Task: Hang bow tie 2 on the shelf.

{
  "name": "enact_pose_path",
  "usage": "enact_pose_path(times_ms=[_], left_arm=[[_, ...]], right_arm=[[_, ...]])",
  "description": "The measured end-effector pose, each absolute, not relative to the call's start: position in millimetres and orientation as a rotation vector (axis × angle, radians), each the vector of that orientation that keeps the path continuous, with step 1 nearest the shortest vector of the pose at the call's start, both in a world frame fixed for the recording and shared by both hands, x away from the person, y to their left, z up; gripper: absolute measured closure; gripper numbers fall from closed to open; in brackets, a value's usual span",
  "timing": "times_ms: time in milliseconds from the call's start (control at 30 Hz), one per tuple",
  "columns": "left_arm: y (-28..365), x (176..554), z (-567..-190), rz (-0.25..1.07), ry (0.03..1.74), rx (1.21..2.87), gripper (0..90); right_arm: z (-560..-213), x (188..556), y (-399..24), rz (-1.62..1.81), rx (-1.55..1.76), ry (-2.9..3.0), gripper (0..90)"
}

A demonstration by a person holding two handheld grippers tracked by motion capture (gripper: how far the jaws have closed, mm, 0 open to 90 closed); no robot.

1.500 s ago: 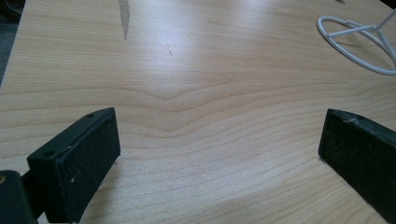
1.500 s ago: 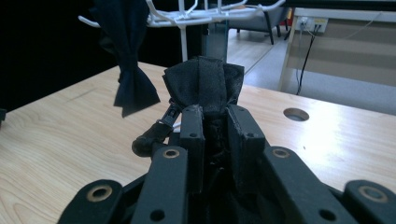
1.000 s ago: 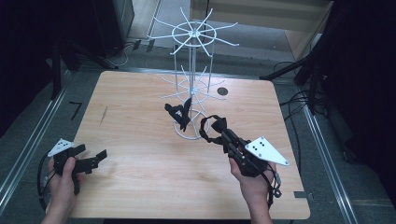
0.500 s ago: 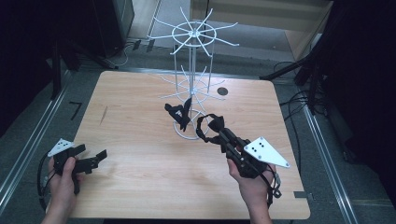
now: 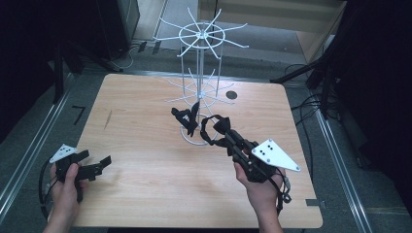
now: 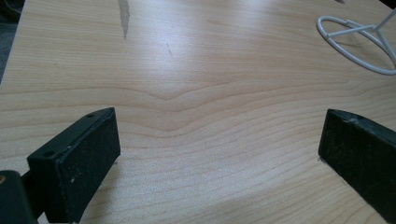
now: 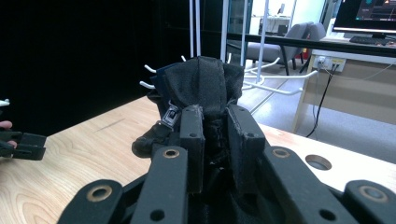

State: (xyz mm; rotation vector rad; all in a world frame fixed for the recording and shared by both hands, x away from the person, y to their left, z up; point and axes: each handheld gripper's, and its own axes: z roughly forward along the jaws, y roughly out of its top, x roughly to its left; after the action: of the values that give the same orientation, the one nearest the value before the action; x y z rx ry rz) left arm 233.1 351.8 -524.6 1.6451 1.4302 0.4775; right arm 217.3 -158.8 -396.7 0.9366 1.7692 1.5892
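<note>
beside the white wire rack [image 5: 199, 92], the right hand-held gripper [image 5: 219, 130] clamps a black cloth [image 7: 205, 88]; the left hand-held gripper [image 5: 99, 162] gapes empty.

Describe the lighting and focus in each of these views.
High view: table evenly lit, surroundings dark, white wire rack crisp. Left gripper view: soft sheen on the wood, open left gripper jaws slightly soft. Right gripper view: black fabric clamped in the right gripper sharp against a dark left side, bright background right.

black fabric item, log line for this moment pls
right gripper shut on black fabric item | beside white wire rack | left gripper open, low over wooden table
</note>
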Motion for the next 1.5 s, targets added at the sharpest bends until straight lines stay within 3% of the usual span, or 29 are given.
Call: enact_pose_path(times_ms=[1500], left_arm=[[352.0, 233.2, -524.5, 0.472, 1.429, 1.645, 0.0]], right_arm=[[-433.3, 264.6, -139.1, 1.545, 1.085, 1.796, 78.3]])
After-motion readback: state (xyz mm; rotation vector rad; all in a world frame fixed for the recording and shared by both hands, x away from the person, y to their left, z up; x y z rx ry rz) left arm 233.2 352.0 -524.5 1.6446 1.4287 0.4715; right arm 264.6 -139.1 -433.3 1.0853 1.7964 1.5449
